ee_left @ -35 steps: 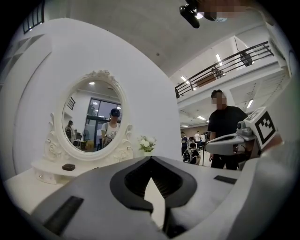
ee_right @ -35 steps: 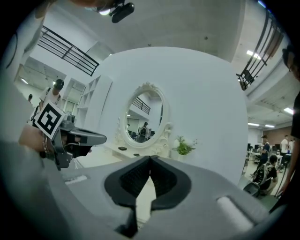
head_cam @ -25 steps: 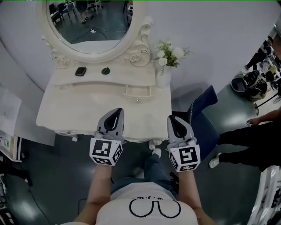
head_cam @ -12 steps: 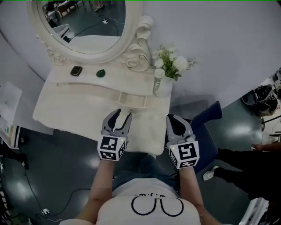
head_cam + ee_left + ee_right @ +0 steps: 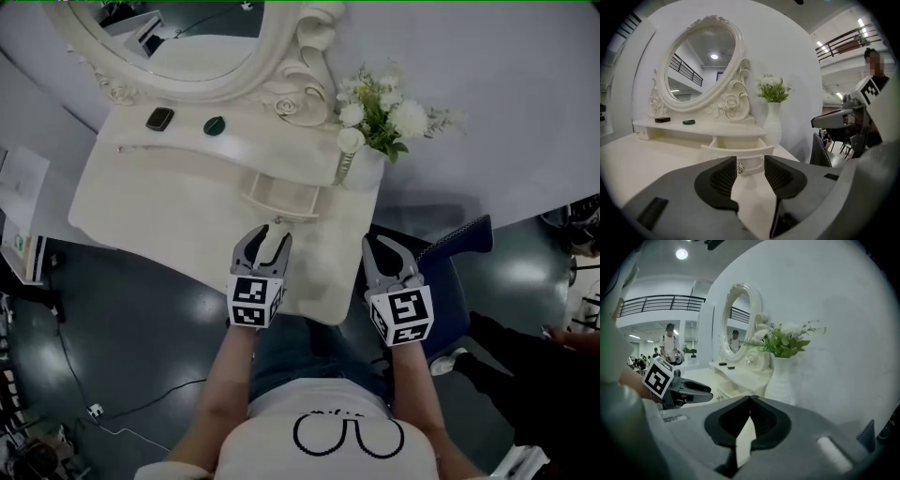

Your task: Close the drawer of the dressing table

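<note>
The cream dressing table [image 5: 141, 202] has a small drawer [image 5: 279, 199] pulled out below its shelf, right of centre. In the left gripper view the drawer [image 5: 740, 151] stands open just ahead, and its metal knob [image 5: 739, 167] shows between the jaws without touching them. My left gripper [image 5: 265, 239] [image 5: 750, 173] is open and empty, low over the tabletop in front of the drawer. My right gripper [image 5: 387, 253] [image 5: 750, 400] is shut and empty, to the right of the left one over the table's right front corner.
An oval mirror [image 5: 187, 47] in a carved frame stands at the back. A white vase of flowers [image 5: 361, 155] is right of the drawer. A black item [image 5: 158, 118] and a green one [image 5: 215, 124] lie on the shelf. A blue chair [image 5: 450, 258] stands at the right.
My left gripper's jaws have gone from shut to open. Both grippers have come down and forward over the tabletop, towards the drawer.
</note>
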The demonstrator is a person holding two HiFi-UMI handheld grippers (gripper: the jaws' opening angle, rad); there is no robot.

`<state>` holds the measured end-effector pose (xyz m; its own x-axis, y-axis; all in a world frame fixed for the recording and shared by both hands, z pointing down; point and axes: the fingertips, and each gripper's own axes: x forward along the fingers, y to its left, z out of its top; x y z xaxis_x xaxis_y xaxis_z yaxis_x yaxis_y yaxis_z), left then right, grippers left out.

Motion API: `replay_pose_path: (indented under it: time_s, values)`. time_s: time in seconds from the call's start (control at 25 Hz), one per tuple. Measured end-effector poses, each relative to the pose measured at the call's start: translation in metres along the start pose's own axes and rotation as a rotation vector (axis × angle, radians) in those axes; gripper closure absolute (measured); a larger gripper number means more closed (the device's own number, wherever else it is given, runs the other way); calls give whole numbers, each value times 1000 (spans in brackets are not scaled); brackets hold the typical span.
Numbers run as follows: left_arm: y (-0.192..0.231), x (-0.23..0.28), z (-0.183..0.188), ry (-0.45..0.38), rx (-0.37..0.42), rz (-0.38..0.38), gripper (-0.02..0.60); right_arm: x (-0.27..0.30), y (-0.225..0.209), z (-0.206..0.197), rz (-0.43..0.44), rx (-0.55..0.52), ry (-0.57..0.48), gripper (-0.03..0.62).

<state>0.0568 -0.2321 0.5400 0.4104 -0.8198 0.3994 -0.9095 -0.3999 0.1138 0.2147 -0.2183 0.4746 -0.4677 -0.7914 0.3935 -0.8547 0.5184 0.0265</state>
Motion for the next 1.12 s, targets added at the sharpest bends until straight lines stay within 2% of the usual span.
replay_pose_path:
  time_s: [0.16, 0.36, 0.52, 0.92, 1.12]
  values:
    - [0, 14, -26, 76, 8, 6, 399, 5, -4, -21, -12, 35, 42, 591]
    - [13, 30, -39, 112, 25, 37, 399, 11, -3, -36, -39, 61, 83, 591]
    - [21, 41, -40, 125, 61, 39, 405, 13, 4, -43, -46, 78, 98, 591]
    - [30, 44, -40, 133, 41, 100, 406, 16, 17, -41, -31, 50, 109, 591]
    - [32, 44, -40, 149, 55, 96, 472, 12, 18, -39, -45, 52, 108, 591]
